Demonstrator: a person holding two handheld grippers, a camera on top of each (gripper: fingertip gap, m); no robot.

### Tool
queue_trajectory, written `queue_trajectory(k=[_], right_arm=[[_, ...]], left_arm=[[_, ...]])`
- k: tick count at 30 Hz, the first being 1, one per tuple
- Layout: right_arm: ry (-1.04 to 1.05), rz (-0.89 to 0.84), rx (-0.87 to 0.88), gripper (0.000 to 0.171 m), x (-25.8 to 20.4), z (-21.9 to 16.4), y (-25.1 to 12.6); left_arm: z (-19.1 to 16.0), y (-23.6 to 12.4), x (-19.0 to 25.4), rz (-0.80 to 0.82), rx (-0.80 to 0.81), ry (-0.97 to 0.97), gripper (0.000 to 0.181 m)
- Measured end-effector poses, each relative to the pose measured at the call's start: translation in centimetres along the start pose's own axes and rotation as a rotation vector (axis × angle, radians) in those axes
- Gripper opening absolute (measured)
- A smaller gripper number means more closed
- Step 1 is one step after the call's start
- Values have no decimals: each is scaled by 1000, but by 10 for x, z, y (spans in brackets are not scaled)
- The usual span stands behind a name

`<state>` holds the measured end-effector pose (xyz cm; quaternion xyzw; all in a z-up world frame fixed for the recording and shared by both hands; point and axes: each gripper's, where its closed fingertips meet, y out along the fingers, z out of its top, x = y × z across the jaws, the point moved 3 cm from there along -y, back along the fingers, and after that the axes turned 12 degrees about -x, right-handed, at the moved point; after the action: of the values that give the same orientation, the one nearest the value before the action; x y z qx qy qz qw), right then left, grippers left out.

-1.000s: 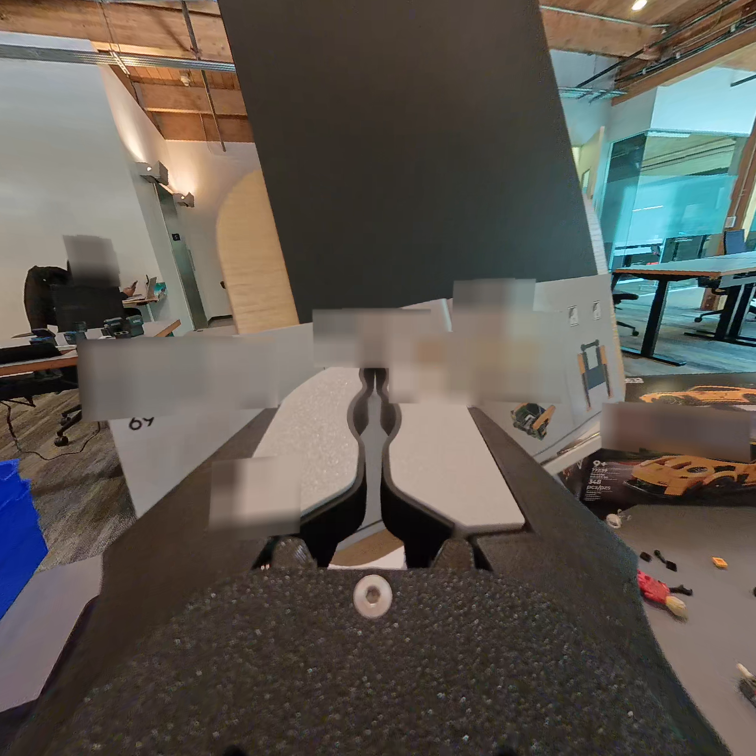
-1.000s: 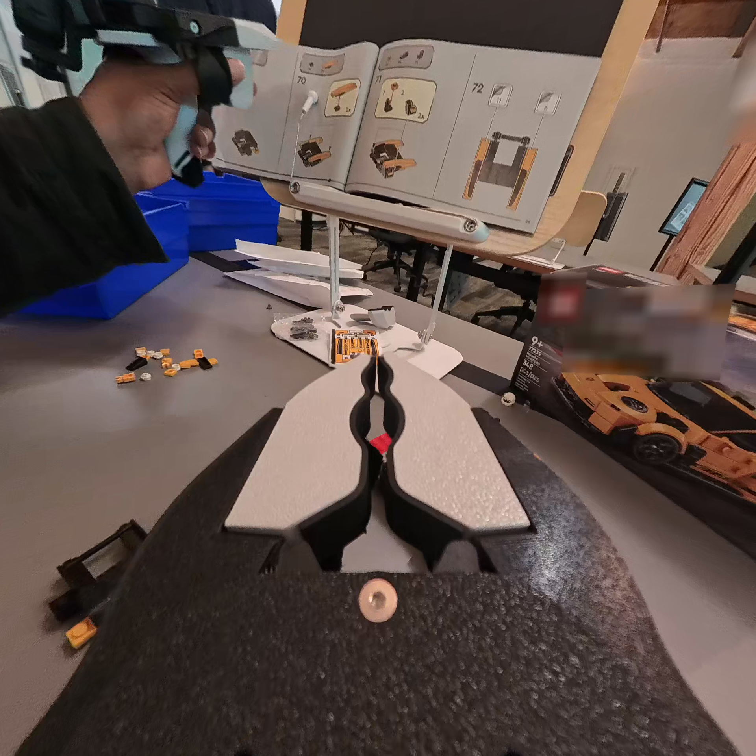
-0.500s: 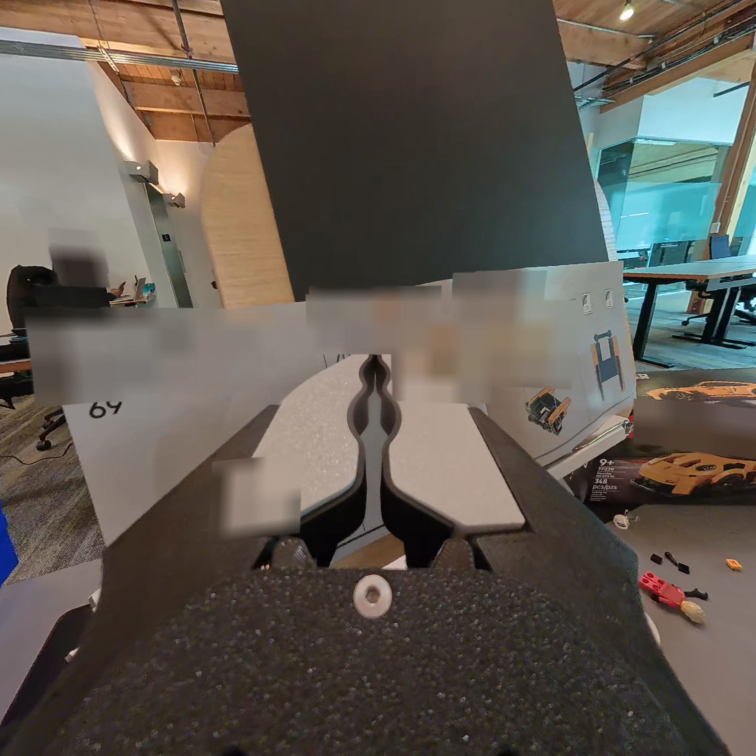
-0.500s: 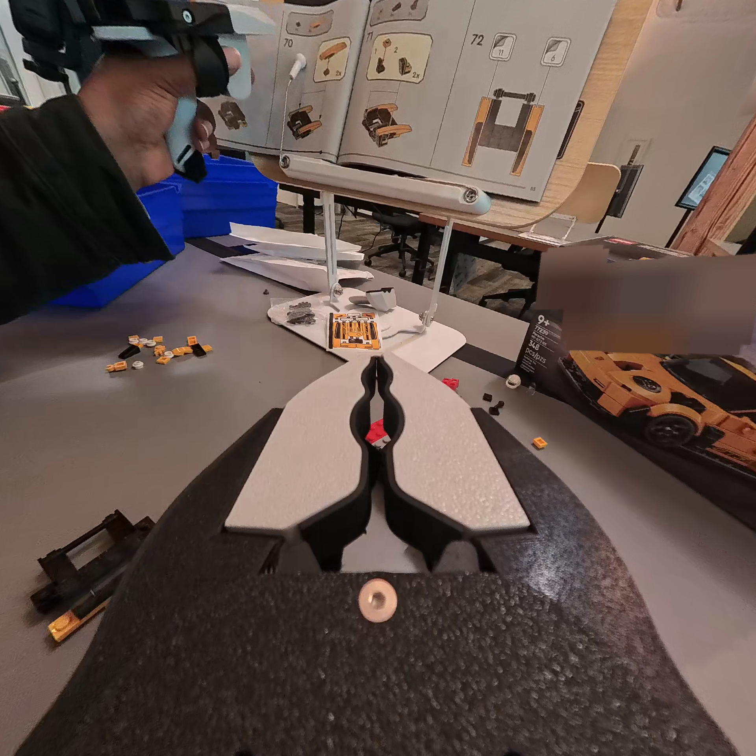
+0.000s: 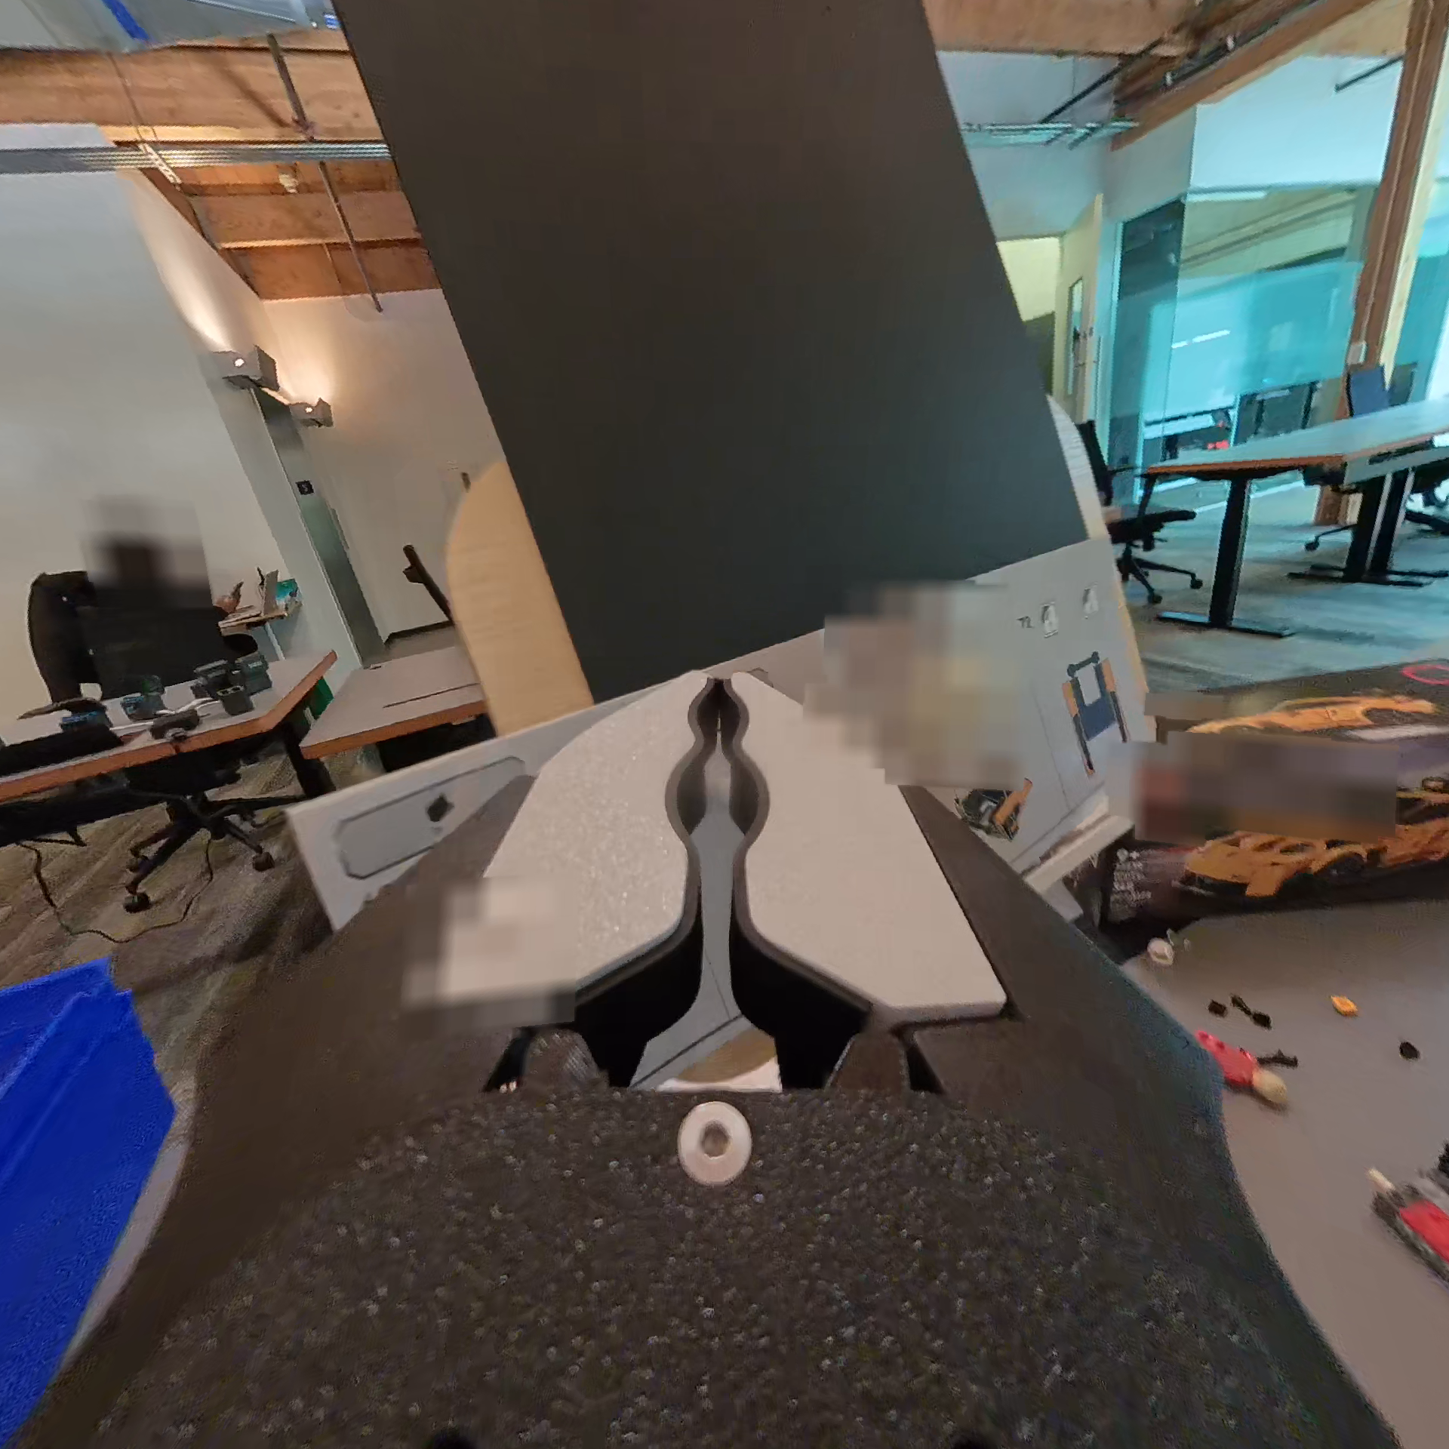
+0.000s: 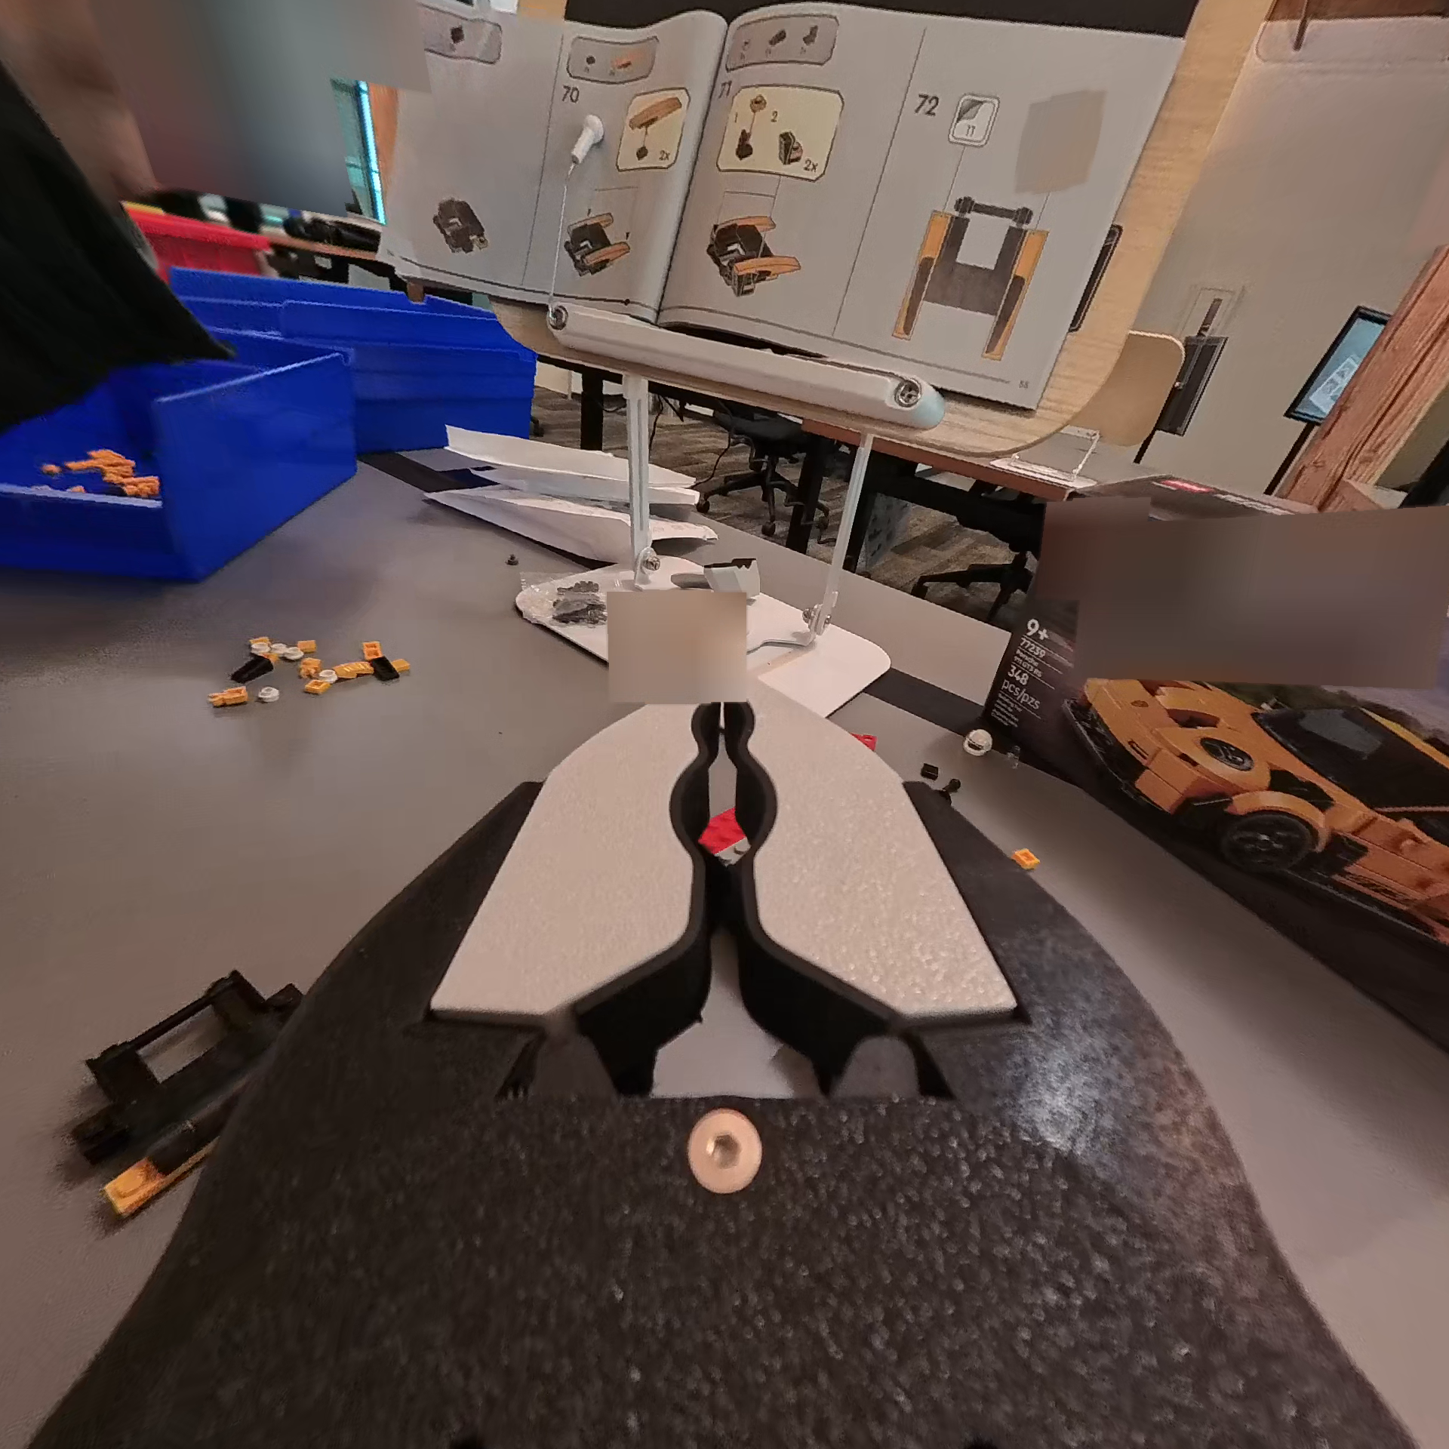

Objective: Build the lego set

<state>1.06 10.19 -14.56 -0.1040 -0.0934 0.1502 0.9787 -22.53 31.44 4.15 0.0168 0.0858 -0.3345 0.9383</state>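
Observation:
My right gripper (image 6: 721,709) is shut on a small red Lego piece (image 6: 725,831) that shows in the gap between its jaws, low over the grey table (image 6: 392,823). A black frame assembly with an orange plate (image 6: 172,1051) lies at its left. My left gripper (image 5: 717,688) is shut, and I see nothing in it. It is raised in front of the open instruction booklet (image 5: 408,831), its tips at the page's top edge. The booklet (image 6: 784,157) rests on a white stand (image 6: 745,361).
Loose orange, black and white pieces (image 6: 314,666) lie at the left. Blue bins (image 6: 251,455) stand behind them. The Lego box (image 6: 1254,784) lies at the right, with small pieces (image 6: 1023,858) near it. A red piece (image 5: 1223,1062) and a dark board (image 5: 706,353) show in the left wrist view. The tips of one gripper are about 35 cm away from the tips of the other.
The left hand and its gripper have gone out of the right wrist view at the upper left; only a dark sleeve remains. The left wrist view has swung left and up. The red piece stays in the right jaws.

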Motion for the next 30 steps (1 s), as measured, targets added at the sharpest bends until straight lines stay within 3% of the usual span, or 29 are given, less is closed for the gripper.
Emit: queue_trajectory(k=[1, 5, 12, 20, 30], right_arm=[[-1, 2, 3, 0, -1, 1, -1], [5, 10, 10, 0, -1, 2, -2], [12, 20, 4, 0, -2, 2, -2], [5, 16, 6, 0, -2, 1, -2], [5, 22, -2, 0, 1, -2, -1]], left_arm=[[1, -7, 0, -18, -20, 14, 0], [-22, -33, 6, -107, -146, 51, 0], [-106, -75, 24, -204, -345, 27, 0], [-161, -114, 51, -215, -317, -161, 0], [-202, -114, 72, -281, -405, -109, 0]])
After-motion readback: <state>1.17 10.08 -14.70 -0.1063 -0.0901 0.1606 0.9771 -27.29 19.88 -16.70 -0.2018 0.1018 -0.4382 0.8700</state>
